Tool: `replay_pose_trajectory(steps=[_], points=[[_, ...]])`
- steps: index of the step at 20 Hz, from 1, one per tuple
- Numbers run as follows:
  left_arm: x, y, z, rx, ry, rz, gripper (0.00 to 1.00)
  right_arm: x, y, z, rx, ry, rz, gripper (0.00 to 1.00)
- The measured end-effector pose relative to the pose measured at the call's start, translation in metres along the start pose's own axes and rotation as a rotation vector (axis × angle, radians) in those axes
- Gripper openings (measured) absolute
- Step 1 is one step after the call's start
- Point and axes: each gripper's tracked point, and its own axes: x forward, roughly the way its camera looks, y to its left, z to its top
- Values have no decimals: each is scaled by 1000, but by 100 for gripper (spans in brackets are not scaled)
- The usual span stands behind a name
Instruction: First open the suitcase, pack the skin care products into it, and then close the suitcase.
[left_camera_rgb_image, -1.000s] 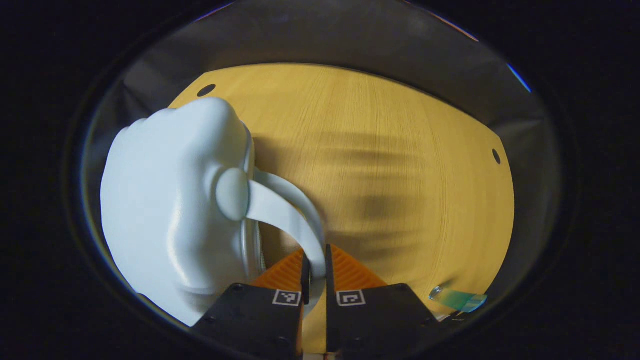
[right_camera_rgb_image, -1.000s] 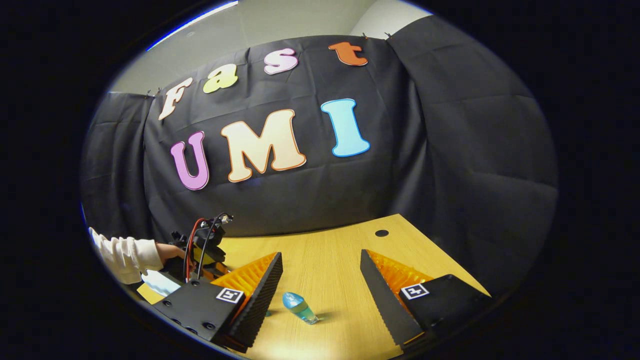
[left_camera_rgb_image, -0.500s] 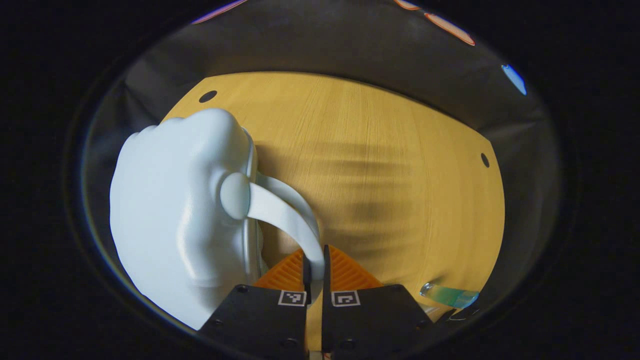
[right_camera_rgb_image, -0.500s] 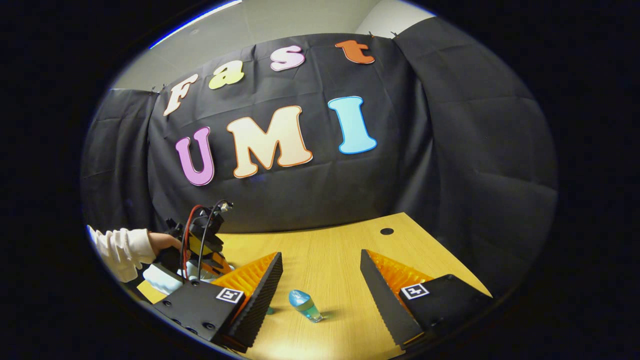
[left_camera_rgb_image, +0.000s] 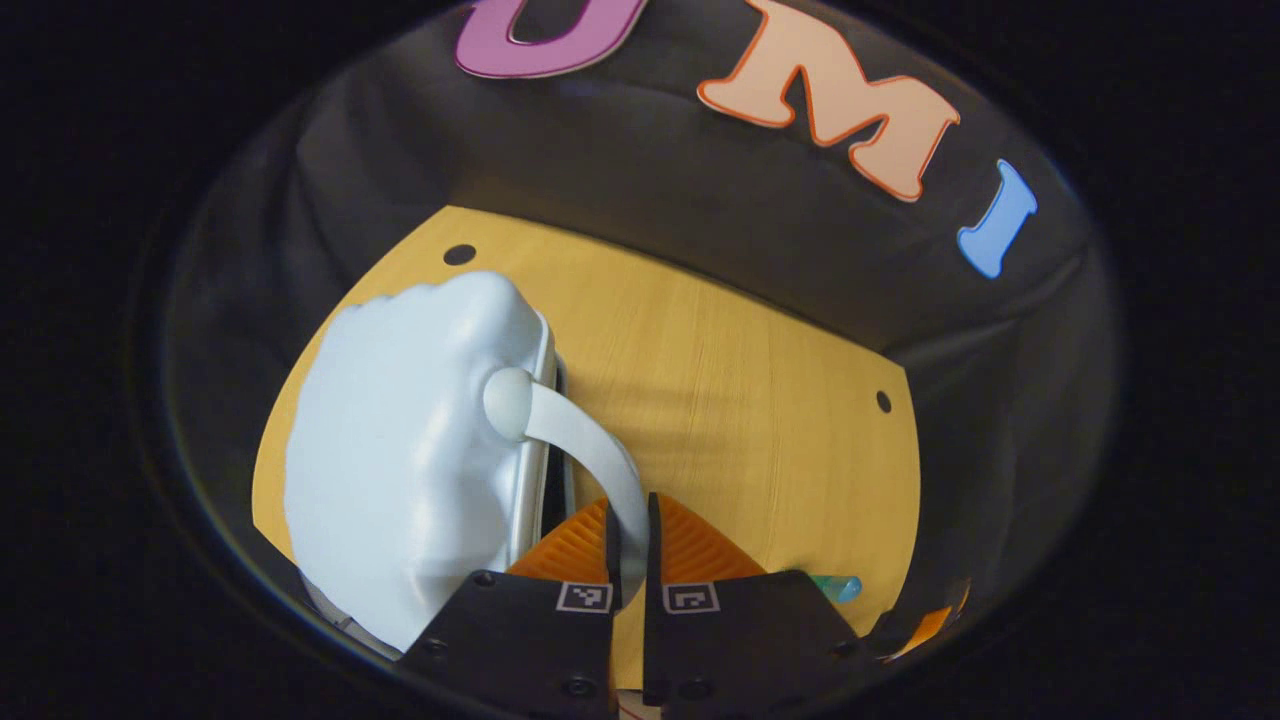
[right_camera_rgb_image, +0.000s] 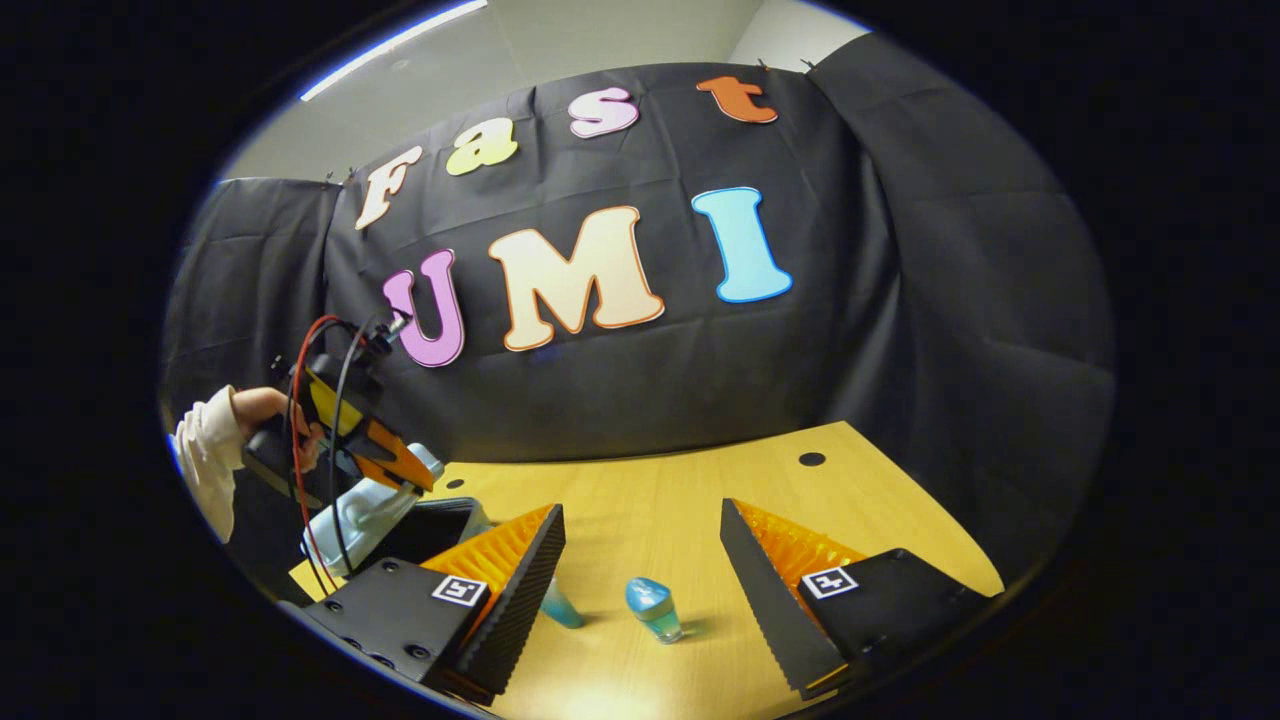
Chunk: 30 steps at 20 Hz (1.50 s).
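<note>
Left gripper (left_camera_rgb_image: 628, 540) clamped on suitcase (left_camera_rgb_image: 400, 470) handle (left_camera_rgb_image: 590, 450), lid apparently cracked open at tabletop (left_camera_rgb_image: 760, 400) left edge. Right gripper (right_camera_rgb_image: 640, 580) wide, empty, bottle (right_camera_rgb_image: 655, 608) between fingers. Opening step; next, swing lid fully back.

Suitcase (left_camera_rgb_image: 400, 470), bottle (right_camera_rgb_image: 652, 608) on table (right_camera_rgb_image: 660, 500)
</note>
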Motion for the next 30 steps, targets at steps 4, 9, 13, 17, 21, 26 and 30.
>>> replay_pose_trajectory(steps=[4,9,13,17,21,26,30], points=[[-56,41,43,-59,-113,8,4,6,19,-1,-4,-2,35,98],[-108,111,76,-98,-210,69,4,9,34,-2,-10,-5,36,94],[-129,173,86,-92,-248,154,4,14,44,1,-22,-17,18,98],[-139,232,87,-34,-251,254,4,19,57,3,-32,-31,-2,98],[-150,287,83,4,-244,330,4,20,70,-2,-11,-29,-11,94],[-146,369,57,4,-205,433,4,16,82,-2,-34,-39,-36,94],[-120,415,23,-76,-159,439,2,11,89,-5,-44,-38,-53,98]])
